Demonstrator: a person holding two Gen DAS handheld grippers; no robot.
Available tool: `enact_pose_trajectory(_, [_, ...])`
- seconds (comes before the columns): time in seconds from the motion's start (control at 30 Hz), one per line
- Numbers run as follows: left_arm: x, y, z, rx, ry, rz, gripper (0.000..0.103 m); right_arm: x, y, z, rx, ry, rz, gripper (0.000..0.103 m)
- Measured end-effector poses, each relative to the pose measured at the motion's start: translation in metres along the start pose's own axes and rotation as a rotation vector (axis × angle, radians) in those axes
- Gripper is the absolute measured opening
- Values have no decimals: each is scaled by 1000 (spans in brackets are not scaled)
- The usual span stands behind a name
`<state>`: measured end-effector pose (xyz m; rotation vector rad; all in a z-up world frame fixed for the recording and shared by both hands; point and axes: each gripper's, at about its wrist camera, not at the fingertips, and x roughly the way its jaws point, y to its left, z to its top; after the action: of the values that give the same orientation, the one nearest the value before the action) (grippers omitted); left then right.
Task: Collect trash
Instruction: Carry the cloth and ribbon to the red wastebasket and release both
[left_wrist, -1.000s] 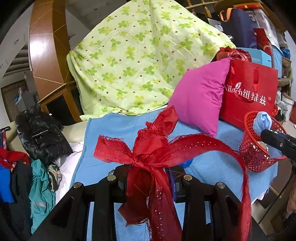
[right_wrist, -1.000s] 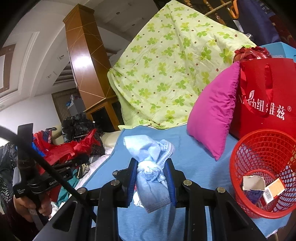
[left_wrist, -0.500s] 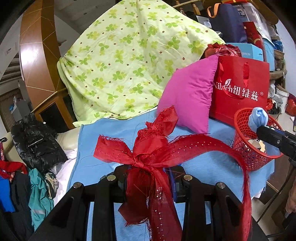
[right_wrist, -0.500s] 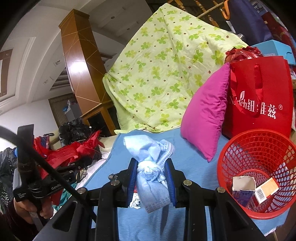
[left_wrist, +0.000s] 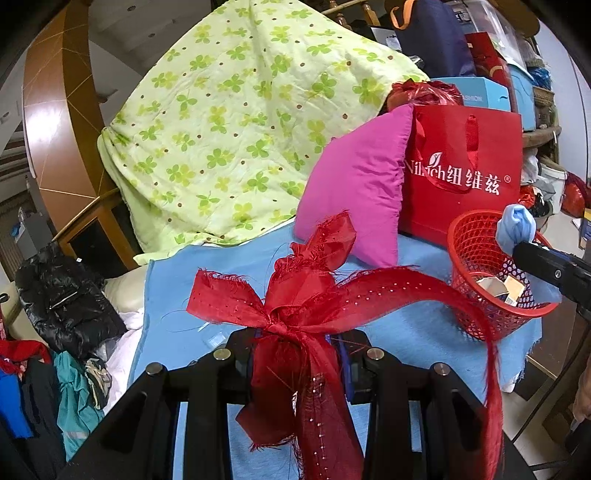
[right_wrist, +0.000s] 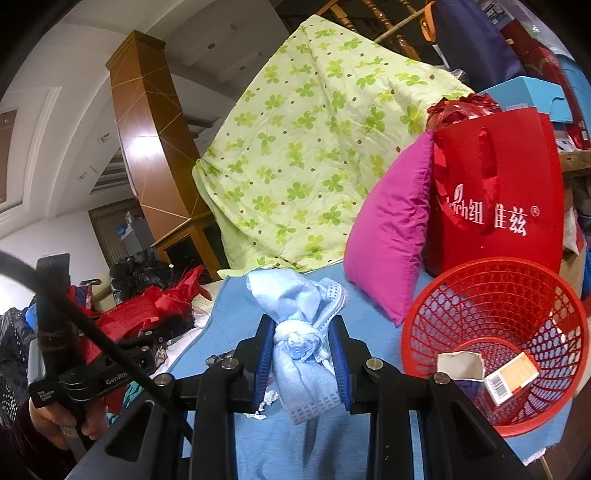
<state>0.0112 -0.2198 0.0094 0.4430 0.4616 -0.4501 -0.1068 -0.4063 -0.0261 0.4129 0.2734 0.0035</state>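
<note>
The left gripper (left_wrist: 297, 354) has its jaws clenched on a frayed red ribbon bow (left_wrist: 295, 295), whose long tail arcs out to the right and hangs past the gripper body. The right gripper (right_wrist: 301, 354) has its jaws clamped on a knotted light-blue cloth (right_wrist: 299, 325), held up off the surface just left of the red mesh basket (right_wrist: 436, 314). Between the two grippers and the basket lies a bare stretch of the blue-covered surface (left_wrist: 406, 325); the basket stands near its right front corner, close to the frayed edge. Inside the basket sit a torn white carton (right_wrist: 460, 365) and a small barcoded box (right_wrist: 511, 376). Behind it a magenta pillow (left_wrist: 362, 192) leans against a red gift bag (left_wrist: 476, 166), both closing off the far right side. A green clover-print quilt (left_wrist: 236, 140) drapes down at the back, a wooden column (right_wrist: 155, 147) rises beyond it, and dark clothes (left_wrist: 62, 302) pile up at the left. Compared with a second ago, both views have swung right and the basket now sits closer, with the right gripper above its rim in the left view.
</note>
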Motion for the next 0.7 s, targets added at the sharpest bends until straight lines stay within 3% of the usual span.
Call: enact_pose_trajectory(0.7, [6, -48, 22, 87, -25, -59, 36, -36, -40, 12, 46, -59, -98, 32])
